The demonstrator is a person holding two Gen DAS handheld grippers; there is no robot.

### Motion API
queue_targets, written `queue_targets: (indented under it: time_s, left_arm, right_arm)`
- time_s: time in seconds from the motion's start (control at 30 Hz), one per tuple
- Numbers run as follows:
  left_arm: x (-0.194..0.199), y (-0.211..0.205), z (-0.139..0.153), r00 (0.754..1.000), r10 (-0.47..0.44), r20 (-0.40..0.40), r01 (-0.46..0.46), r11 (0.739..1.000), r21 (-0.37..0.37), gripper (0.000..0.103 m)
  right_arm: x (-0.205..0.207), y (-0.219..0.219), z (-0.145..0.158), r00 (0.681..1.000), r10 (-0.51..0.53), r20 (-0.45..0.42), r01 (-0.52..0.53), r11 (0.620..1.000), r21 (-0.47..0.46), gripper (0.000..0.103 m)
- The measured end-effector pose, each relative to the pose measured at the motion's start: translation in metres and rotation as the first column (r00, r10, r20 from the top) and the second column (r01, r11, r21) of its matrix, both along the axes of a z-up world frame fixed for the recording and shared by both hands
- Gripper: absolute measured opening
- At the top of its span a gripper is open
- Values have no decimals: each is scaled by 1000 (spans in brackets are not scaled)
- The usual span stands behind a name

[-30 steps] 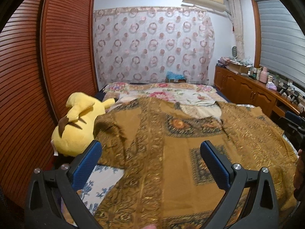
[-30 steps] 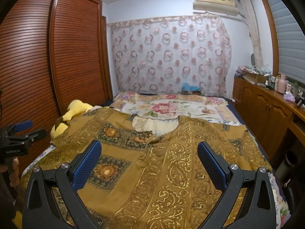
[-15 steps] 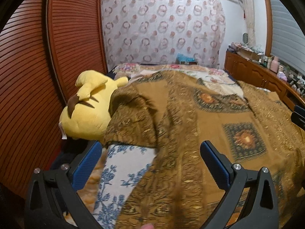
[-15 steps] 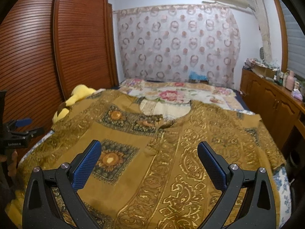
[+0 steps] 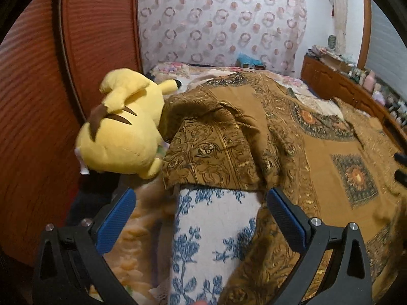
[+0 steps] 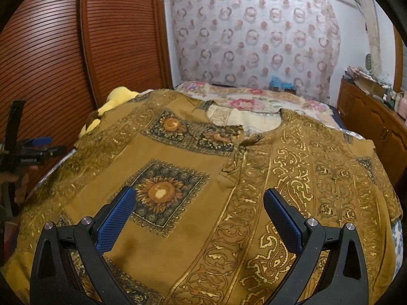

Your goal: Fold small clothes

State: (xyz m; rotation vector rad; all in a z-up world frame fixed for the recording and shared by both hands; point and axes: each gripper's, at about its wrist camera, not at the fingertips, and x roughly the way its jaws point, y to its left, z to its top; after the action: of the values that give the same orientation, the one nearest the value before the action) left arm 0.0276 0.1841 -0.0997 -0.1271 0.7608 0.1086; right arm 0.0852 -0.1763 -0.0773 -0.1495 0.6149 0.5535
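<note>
A brown and gold patterned shirt (image 6: 216, 178) lies spread flat on the bed, neckline at the far side; it also shows in the left wrist view (image 5: 318, 157). Its left sleeve (image 5: 211, 152) is bunched beside a yellow plush toy. My left gripper (image 5: 198, 203) is open and empty, hovering just short of that sleeve's hem over a blue-flowered white cloth (image 5: 213, 241). My right gripper (image 6: 195, 203) is open and empty, low above the shirt's lower front. The left gripper also shows at the left edge of the right wrist view (image 6: 33, 147).
A yellow plush toy (image 5: 122, 132) lies at the bed's left edge against the brown slatted wardrobe (image 5: 38, 101). A floral bedspread (image 6: 249, 101) covers the far bed. A wooden dresser (image 6: 376, 127) with bottles runs along the right. A patterned curtain (image 6: 254, 38) hangs behind.
My left gripper has swung left and down toward the bunched sleeve and plush toy. My right gripper has moved forward and lower over the shirt. Both stayed open.
</note>
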Motion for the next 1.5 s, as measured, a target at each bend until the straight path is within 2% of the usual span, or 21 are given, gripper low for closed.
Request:
queue_targets:
  time_s: [0.1,0.17,0.3,0.43,0.47,0.53,0.6,0.67,0.8,0.97,1.23,1.37,1.5]
  left_arm:
    - [10,8,-2,1000,-18,-18,18,999,-37,94]
    - [19,11,-5,999,-35,-34,34,998,-51,85]
    - [35,21,-16,996,-47,-80,40,995,-92,58]
    - [43,31,-25,992,-50,-112,32,987,-158,41]
    - [44,32,-25,993,-52,-106,35,987,-160,39]
    - [44,30,-24,993,-60,-101,43,987,-155,29]
    - [44,28,-22,994,-50,-98,37,991,-130,23]
    - [45,28,-21,994,-48,-97,37,992,-118,20]
    - [44,28,-15,996,-36,-79,31,997,-66,2]
    - [33,19,16,999,-46,25,46,998,-35,0]
    - [43,-31,63,977,-173,123,173,985,14,0]
    - [50,-61,71,963,-241,123,241,970,14,0]
    - [47,-90,64,950,-297,93,299,954,-8,2]
  right_arm:
    - [2,3,-2,1000,8,-3,-8,1000,-11,102]
    - [3,4,-3,1000,13,-10,-13,1000,-18,102]
    - [4,6,-5,1000,21,-20,-21,999,-31,102]
    - [5,16,-8,996,76,-47,-79,995,-62,102]
    - [4,22,-11,993,105,-59,-109,991,-80,102]
    - [2,31,-13,988,139,-64,-146,984,-105,102]
    - [-1,37,-14,982,172,-72,-178,979,-101,102]
    - [-3,40,-14,979,187,-78,-193,977,-87,102]
    - [-3,36,-14,980,182,-76,-188,979,-81,102]
    - [1,30,-13,983,168,-76,-173,983,-69,102]
    - [4,18,-7,989,136,-65,-139,989,-45,102]
    - [6,7,-2,992,111,-59,-113,993,-28,102]
    - [8,-1,-1,993,95,-63,-96,995,-14,102]
